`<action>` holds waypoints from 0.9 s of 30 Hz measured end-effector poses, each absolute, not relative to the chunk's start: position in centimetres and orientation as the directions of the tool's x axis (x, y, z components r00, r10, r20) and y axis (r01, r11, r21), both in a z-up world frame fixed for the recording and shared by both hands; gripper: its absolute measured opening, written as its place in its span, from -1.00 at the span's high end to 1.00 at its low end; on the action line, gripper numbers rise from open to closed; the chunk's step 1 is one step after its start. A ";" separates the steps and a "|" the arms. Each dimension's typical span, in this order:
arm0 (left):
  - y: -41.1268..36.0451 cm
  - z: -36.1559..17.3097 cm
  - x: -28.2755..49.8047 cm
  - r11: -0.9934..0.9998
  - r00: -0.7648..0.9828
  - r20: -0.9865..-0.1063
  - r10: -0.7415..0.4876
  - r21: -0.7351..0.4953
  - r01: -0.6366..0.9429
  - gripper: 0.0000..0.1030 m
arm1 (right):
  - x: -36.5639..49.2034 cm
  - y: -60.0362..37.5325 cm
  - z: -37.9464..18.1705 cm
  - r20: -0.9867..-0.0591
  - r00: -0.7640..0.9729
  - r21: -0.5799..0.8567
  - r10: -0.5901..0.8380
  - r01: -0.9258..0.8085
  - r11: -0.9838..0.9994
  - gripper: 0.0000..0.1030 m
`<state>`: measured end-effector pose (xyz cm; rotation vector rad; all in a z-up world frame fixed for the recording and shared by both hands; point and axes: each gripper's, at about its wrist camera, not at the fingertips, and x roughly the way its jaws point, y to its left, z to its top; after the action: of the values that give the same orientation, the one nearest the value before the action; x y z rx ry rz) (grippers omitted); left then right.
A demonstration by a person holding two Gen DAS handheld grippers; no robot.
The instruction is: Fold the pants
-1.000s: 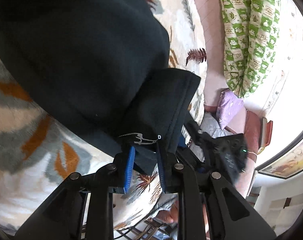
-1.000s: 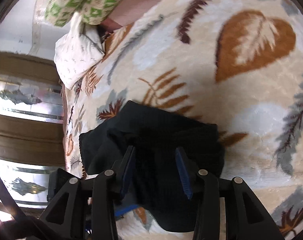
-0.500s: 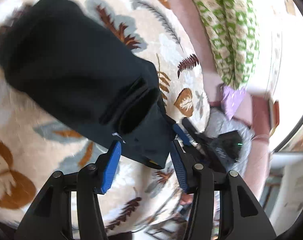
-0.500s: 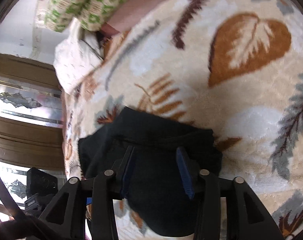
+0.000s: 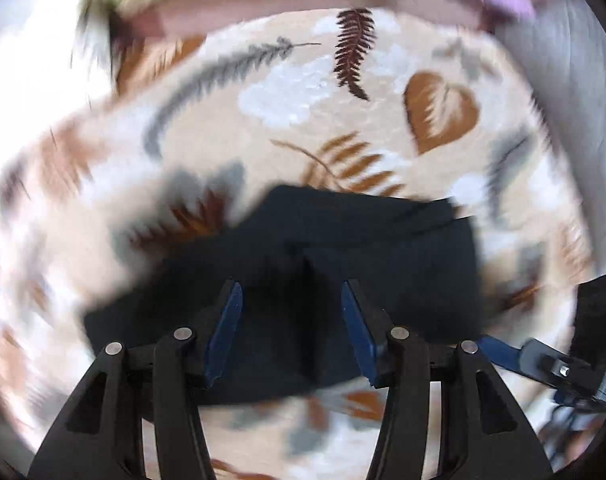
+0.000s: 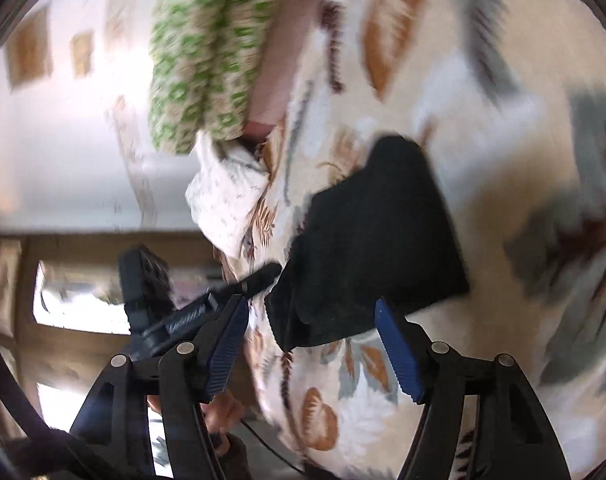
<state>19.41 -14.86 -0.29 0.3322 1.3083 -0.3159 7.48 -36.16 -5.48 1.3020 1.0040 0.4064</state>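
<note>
The black pants [image 5: 343, 264] lie folded into a compact block on the leaf-patterned blanket [image 5: 303, 92]. My left gripper [image 5: 291, 292] is open and empty, hovering just above the folded pants. In the right wrist view the pants [image 6: 375, 240] lie ahead of my right gripper [image 6: 311, 312], which is open wide and empty, off the near edge of the fold. The left gripper's body [image 6: 175, 304] shows at the left of that view. Both views are motion-blurred.
A green-and-cream patterned cushion [image 6: 199, 56] and a white pillow [image 6: 227, 204] lie at the blanket's far side. A pink bed edge [image 5: 283, 4] runs along the back. A window and wooden frame [image 6: 63, 264] are at the left.
My left gripper let go of the pants' edge and opened, then swung back above the folded pants. My right gripper opened wider and drew back off the fabric.
</note>
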 end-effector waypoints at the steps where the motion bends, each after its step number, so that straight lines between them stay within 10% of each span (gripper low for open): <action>1: -15.2 -0.3 19.7 0.891 0.237 -0.971 -0.020 0.090 0.445 0.02 | 7.3 -35.8 -6.2 -0.374 0.551 0.924 0.746 0.290 0.249 -0.33; 12: -13.1 -1.3 22.0 0.900 0.088 -0.968 -0.236 -0.184 0.395 0.02 | 7.0 -34.5 -10.6 -0.340 0.766 0.929 0.546 0.363 0.070 -0.28; 16: -12.5 -2.8 21.4 0.879 -0.002 -0.935 -0.355 -0.335 0.339 0.02 | 7.8 -34.0 -11.8 -0.318 0.772 0.934 0.550 0.355 0.042 0.28; 27: -12.6 -6.9 21.1 0.896 -0.038 -0.938 -0.343 -0.340 0.285 0.02 | 7.7 -34.3 -12.9 -0.296 0.791 0.940 0.535 0.341 0.016 0.50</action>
<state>21.15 -12.60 -6.92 -0.0473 1.5272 -0.5065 7.66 -34.33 -12.88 1.5908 0.7162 0.1735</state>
